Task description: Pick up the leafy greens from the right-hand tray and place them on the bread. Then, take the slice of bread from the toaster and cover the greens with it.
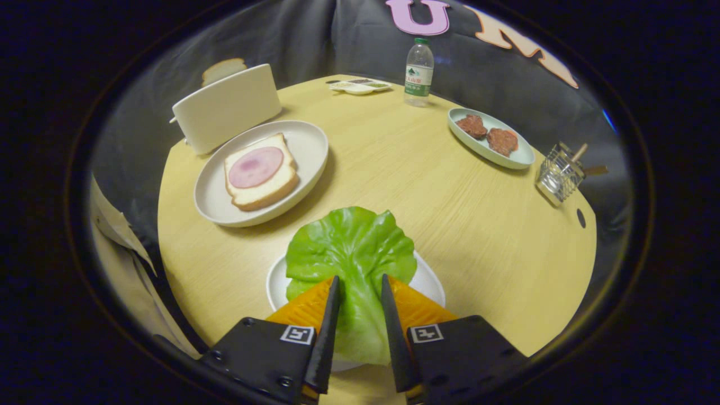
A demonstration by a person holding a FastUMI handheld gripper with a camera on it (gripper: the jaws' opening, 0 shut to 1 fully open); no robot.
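A green lettuce leaf (351, 247) sits between my fingers, its stem end pinched by both. My gripper (360, 284) is shut on it, just above a small white tray (430, 281). Beyond the fingers to the left, a slice of bread topped with a round of ham (261, 171) lies on a round grey plate (312, 140). Behind that plate stands a white toaster (228, 107) with another bread slice (223, 69) poking out of its top.
A light-green oval plate (520, 160) with two meat patties lies far right. A water bottle (419, 72) and a small flat dish (360, 86) stand at the table's far edge. A wire basket (559, 174) sits at the right edge.
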